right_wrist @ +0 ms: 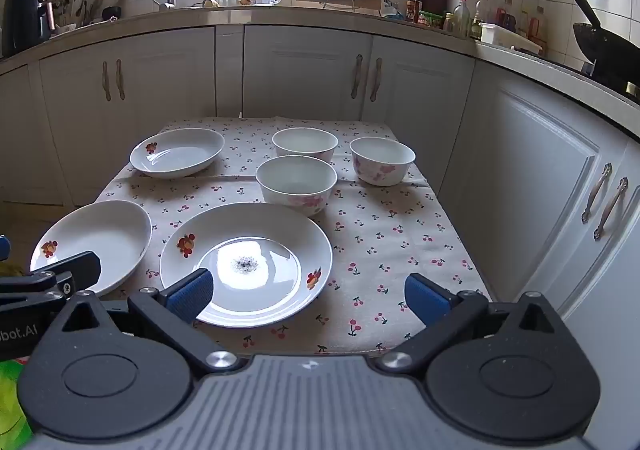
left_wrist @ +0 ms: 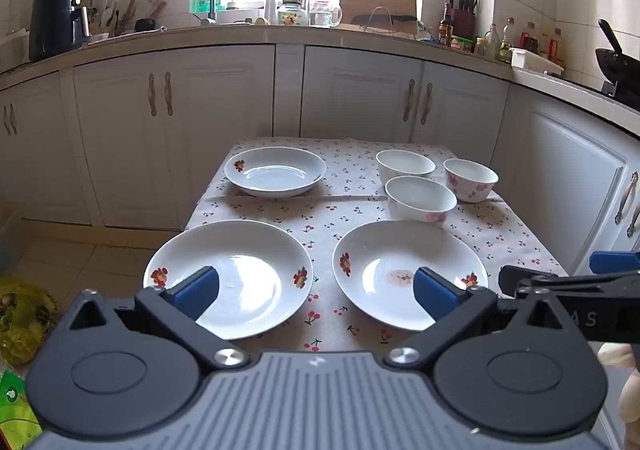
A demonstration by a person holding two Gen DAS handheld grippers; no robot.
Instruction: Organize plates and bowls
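Observation:
Three white flower-print plates lie on the cherry-print table: near left point(left_wrist: 230, 276) point(right_wrist: 96, 240), near right point(left_wrist: 404, 270) point(right_wrist: 246, 260), far left point(left_wrist: 275, 170) point(right_wrist: 178, 152). Three white bowls with pink flowers stand at the far right: front point(left_wrist: 420, 199) point(right_wrist: 296, 182), back point(left_wrist: 405, 164) point(right_wrist: 305, 143), right point(left_wrist: 470, 178) point(right_wrist: 382, 160). My left gripper point(left_wrist: 316, 290) is open and empty, hovering above the near edge between the two near plates. My right gripper point(right_wrist: 308, 296) is open and empty over the near right plate's right edge.
The tablecloth point(left_wrist: 320, 218) covers a small table that stands in front of white kitchen cabinets point(left_wrist: 172, 122). More cabinets point(right_wrist: 560, 190) run close along the right side. A green bag point(left_wrist: 16, 310) lies on the floor at the left.

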